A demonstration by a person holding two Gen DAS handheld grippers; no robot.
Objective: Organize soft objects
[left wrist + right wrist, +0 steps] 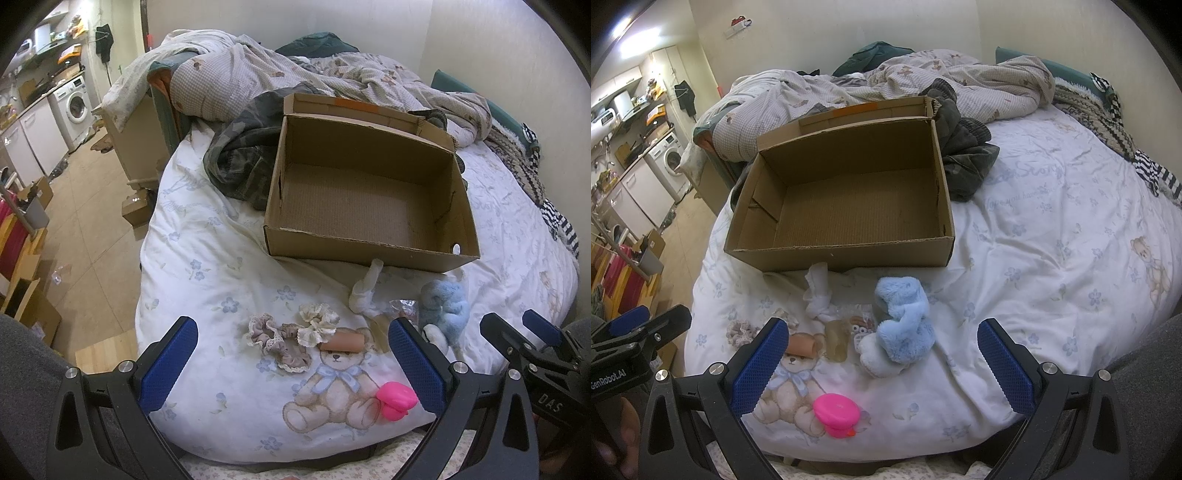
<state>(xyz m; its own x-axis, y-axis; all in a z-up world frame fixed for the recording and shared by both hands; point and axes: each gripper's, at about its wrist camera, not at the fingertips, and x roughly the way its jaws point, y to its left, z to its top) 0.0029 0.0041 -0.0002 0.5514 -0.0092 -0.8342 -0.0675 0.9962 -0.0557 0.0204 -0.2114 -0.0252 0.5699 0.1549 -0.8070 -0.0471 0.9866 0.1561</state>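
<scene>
Cardboard box [369,192] sits empty on the bed, beyond both grippers, likely the bin for the clutter. Left gripper [291,365] jaws spread wide, nothing held, scrunchies [291,332] lying just ahead between them. Right gripper [882,365] likewise spread and empty, blue plush [905,321] just ahead, pink toy [836,410] nearer.

Left gripper [291,363] and right gripper [882,363] side by side, jaws wide apart, empty
</scene>
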